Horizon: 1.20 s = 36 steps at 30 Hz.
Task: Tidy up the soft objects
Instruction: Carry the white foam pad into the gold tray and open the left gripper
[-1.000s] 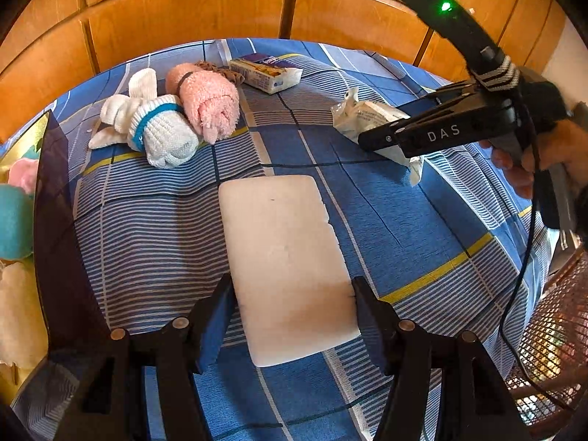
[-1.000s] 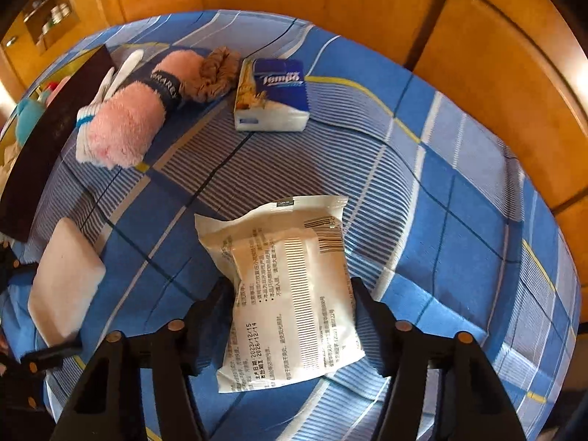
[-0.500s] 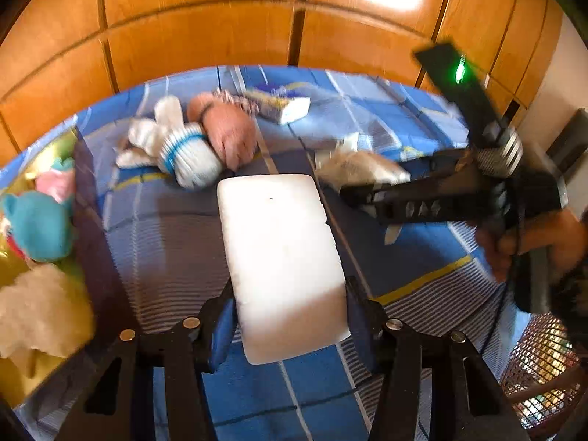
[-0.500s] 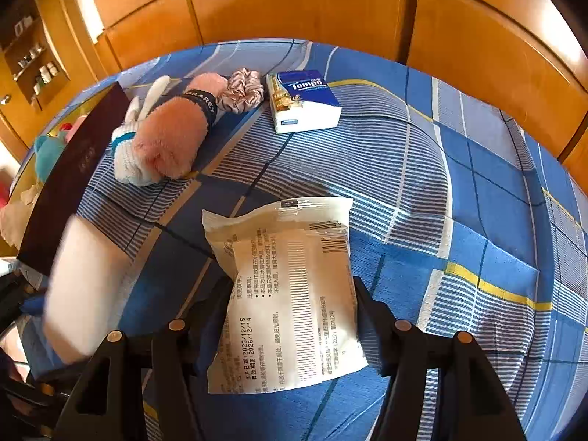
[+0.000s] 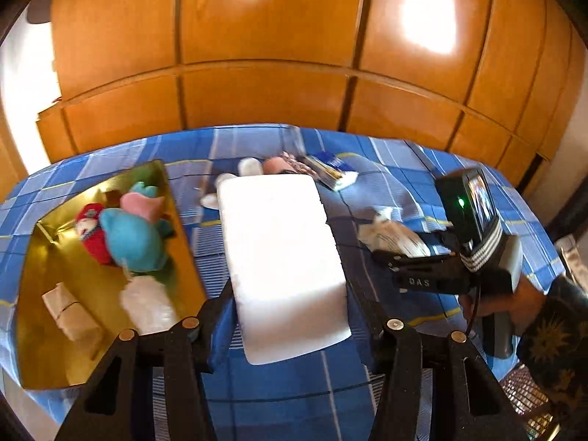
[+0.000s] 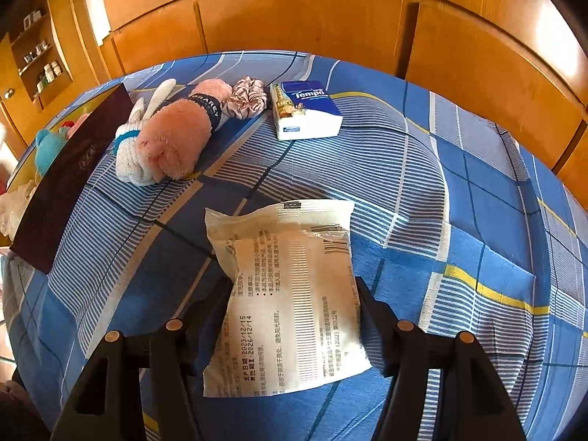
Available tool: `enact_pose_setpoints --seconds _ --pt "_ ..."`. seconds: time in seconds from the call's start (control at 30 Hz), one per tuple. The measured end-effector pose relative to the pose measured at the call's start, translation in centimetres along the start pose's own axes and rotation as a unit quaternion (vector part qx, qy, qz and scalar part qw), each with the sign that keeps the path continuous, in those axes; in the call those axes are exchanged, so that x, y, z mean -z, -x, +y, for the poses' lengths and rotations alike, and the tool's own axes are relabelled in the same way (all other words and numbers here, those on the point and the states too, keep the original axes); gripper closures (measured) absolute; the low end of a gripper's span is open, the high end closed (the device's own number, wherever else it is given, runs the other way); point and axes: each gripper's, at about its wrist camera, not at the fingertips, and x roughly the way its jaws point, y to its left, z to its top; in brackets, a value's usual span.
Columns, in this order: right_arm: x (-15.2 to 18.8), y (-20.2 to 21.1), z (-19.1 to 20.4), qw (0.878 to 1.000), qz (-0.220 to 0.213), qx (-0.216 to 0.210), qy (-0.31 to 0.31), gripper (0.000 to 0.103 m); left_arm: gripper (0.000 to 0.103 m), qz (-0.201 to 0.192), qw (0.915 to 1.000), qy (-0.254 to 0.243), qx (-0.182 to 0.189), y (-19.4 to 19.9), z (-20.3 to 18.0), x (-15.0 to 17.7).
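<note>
White foam, one block point(image 5: 284, 261), sits clamped in our left gripper point(image 5: 290, 316), raised beside the gold box point(image 5: 51, 330). Inside that box we count perhaps three plush toys point(image 5: 132, 233), blurred. Our right gripper point(image 6: 294, 316) grips one wipes packet point(image 6: 290, 294) over the blue checked cloth point(image 6: 459, 183). Beyond the box lie two rolled towels point(image 6: 172, 143), one scrunchie point(image 6: 246, 101) and one tissue pack point(image 6: 305, 110).

Both wrist views look forward and down, close over the blue checked bedspread point(image 6: 422, 169); both share the tissue pack point(image 6: 305, 110).
</note>
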Motion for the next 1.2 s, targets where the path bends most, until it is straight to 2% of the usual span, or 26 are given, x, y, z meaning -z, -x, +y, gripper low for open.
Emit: enact_pose_setpoints --seconds 0.33,0.67,0.83,1.0,1.1,1.2 --pt "0.4 0.1 0.4 1.000 -0.026 0.016 0.007 0.035 0.048 -0.011 0.9988 0.040 -0.026 1.7 3.3 -0.2" --pt "0.3 0.1 0.7 0.999 -0.027 0.025 0.014 0.036 0.048 0.001 0.9948 0.098 -0.029 2.1 7.3 0.7" --pt "0.2 0.0 0.7 0.999 -0.024 0.023 0.011 0.036 0.048 -0.004 0.9862 0.161 -0.039 3.2 13.1 0.1" --pt "0.1 -0.1 0.6 0.999 -0.021 0.022 0.011 0.036 0.048 0.006 0.9700 0.230 -0.078 3.3 21.2 -0.4" --pt "0.1 -0.1 0.7 0.999 -0.020 0.022 0.011 0.036 0.048 0.019 0.9642 0.243 -0.105 2.4 24.5 -0.8" --pt "0.1 -0.1 0.7 1.000 -0.020 0.022 0.011 0.036 0.048 0.037 0.9594 0.258 -0.107 0.9 26.9 -1.3"
